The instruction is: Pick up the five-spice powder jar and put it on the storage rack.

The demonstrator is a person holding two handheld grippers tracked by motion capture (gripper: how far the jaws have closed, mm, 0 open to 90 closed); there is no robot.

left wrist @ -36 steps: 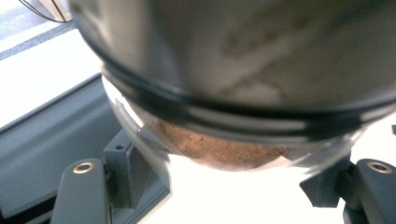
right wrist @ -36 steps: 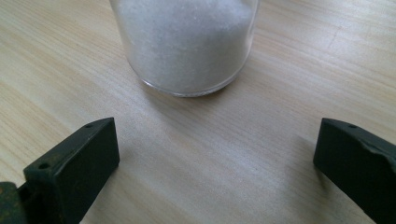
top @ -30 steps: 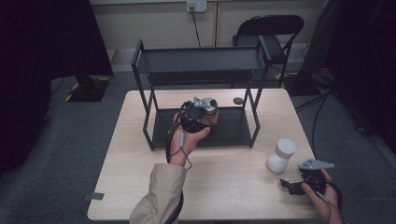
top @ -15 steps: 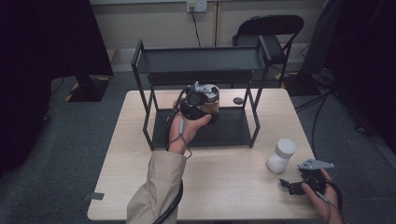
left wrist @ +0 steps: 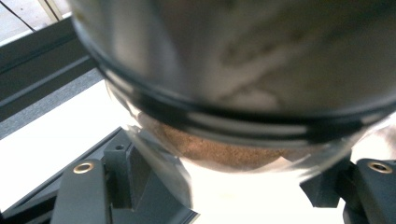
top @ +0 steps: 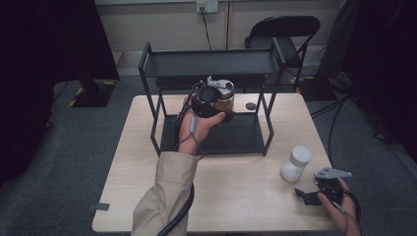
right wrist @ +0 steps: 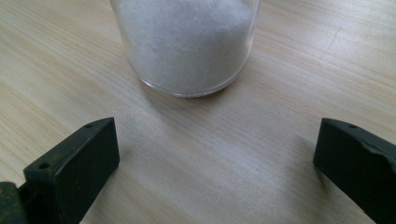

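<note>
Holding: a glass jar of brown powder (top: 226, 101) is clamped between the jaws of the left hand-held gripper (top: 216, 105), above the lower shelf of the rack.
Jar: clear glass with a grey lid and a dark band under it is seen; the brown powder (left wrist: 224, 151) is seen lying in its lower part in the left gripper view.
Jar position: it is carried in the air between the rack's two tiers, just under the upper shelf (top: 211, 64), near the front edge.
Left hand: the left hand (top: 196, 125) is wrapped around the gripper body, and a beige sleeve (top: 164, 194) is seen coming in from the bottom of the high view.
Rack: a black two-tier metal rack (top: 160, 115) is stood at the far middle of the light wooden surface (top: 236, 196).
Right hand-held gripper: the right hand-held gripper (top: 314, 192) is rested at the near right corner of the surface, its jaws set wide apart with nothing between them.
White jar: a jar of white powder (top: 296, 164) is stood upright on the surface just in front of the right jaws, and is not touched by them.
Small item: a small dark round thing (top: 251, 105) is seen behind the rack; what it is cannot be told.
</note>
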